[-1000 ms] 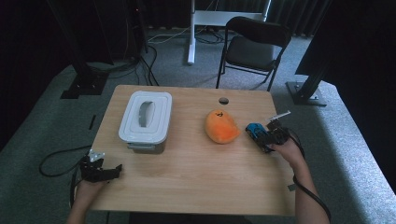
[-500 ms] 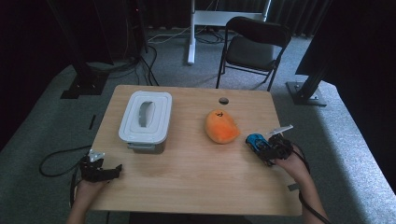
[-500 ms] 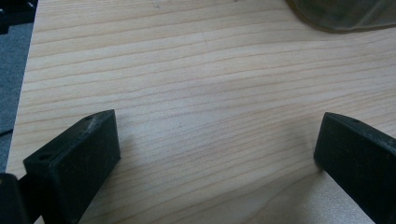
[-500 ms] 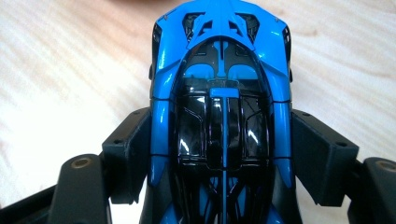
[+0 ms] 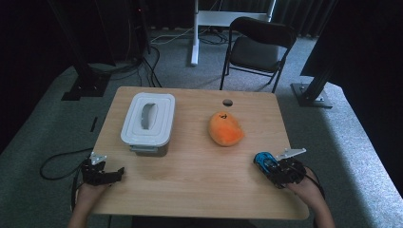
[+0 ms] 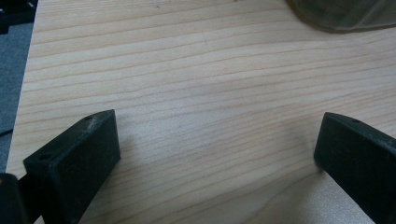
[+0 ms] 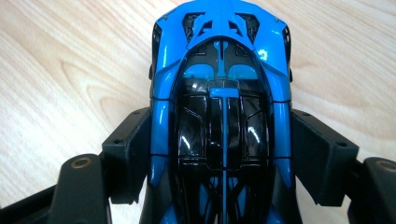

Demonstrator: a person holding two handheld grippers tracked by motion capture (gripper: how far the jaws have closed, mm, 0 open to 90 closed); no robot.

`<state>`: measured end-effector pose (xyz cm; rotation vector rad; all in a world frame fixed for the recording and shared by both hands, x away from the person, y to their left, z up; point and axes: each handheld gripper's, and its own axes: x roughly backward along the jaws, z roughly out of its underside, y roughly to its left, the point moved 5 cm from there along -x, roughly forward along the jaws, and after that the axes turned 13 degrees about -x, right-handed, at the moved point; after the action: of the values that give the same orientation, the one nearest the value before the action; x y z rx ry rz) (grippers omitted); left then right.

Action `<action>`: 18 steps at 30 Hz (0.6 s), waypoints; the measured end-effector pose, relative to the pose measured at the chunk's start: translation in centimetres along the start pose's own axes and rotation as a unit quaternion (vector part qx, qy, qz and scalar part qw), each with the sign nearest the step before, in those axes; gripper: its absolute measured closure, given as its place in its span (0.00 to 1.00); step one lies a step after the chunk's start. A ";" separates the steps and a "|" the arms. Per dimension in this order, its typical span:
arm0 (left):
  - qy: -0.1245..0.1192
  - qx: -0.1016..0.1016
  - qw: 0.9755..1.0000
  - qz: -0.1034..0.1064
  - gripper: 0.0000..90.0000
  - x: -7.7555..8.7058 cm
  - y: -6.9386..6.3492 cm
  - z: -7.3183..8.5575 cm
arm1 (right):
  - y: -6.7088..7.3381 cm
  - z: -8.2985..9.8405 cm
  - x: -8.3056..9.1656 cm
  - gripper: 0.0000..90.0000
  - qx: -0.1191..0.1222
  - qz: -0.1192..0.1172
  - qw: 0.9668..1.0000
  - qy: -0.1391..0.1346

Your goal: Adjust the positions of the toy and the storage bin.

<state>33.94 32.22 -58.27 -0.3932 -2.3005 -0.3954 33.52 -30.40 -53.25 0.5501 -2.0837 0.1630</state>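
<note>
A blue and black toy car sits between the jaws of my right gripper, which is shut on its sides near the table's front right. An orange plush toy lies just right of the table's middle, apart from the car. My left gripper stands open at the front left corner, with bare wood between its jaws. A white lidded box stands at the back left, and its lower edge appears at the top of the left gripper view.
The wooden table has a small round hole near its far edge. A black folding chair stands behind the table. Cables trail on the grey carpet at the left.
My right gripper has carried the blue car from beside the orange plush toward the table's near right edge. The left gripper has stayed in place.
</note>
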 end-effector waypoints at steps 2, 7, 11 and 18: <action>0.000 0.000 1.000 0.000 0.01 0.0 0.0 0.0 | 0.1 0.7 0.1 0.31 0.000 -0.006 1.000 0.005; 0.000 0.000 1.000 0.000 0.01 0.0 0.0 0.0 | 0.3 2.0 0.4 0.31 -0.010 -0.015 1.000 0.004; 0.000 0.000 1.000 0.000 0.01 0.0 0.0 0.0 | 0.7 2.9 0.3 0.31 -0.005 -0.010 1.000 0.015; 0.000 0.000 1.000 0.000 0.01 0.0 0.0 0.0 | 0.9 3.9 -0.2 0.31 0.003 0.003 1.000 0.026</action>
<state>33.94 32.22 -58.27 -0.3931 -2.3000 -0.3955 30.23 -30.82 -55.46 0.5366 -2.0360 0.1847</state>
